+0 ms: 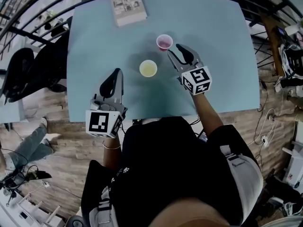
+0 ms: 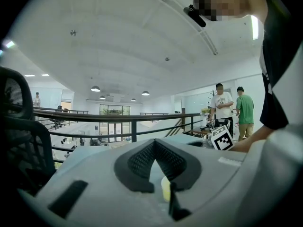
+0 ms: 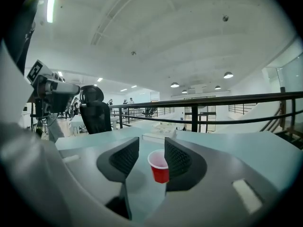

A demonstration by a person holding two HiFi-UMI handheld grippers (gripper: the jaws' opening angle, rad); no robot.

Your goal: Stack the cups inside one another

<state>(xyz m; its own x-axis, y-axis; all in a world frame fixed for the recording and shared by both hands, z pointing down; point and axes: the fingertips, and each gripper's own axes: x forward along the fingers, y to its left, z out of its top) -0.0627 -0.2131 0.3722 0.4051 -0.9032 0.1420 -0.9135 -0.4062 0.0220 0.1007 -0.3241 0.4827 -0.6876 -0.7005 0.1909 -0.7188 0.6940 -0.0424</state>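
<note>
Two cups stand apart mid-frame on the worktop [image 1: 218, 41]: red cup [image 1: 164, 42], yellow cup [image 1: 148, 68]. The right gripper [image 1: 174, 51], jaws parted and empty, lines up on the red, likely to nest it; the left gripper [image 1: 116, 74] sits clenched, idle.

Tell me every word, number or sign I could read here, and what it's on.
Nothing here can be read as text.
booklet: printed cover, too small and blurred to read.
left marker cube and right marker cube: black-and-white square patterns only, no letters or numbers.
red cup and yellow cup: no print visible.
</note>
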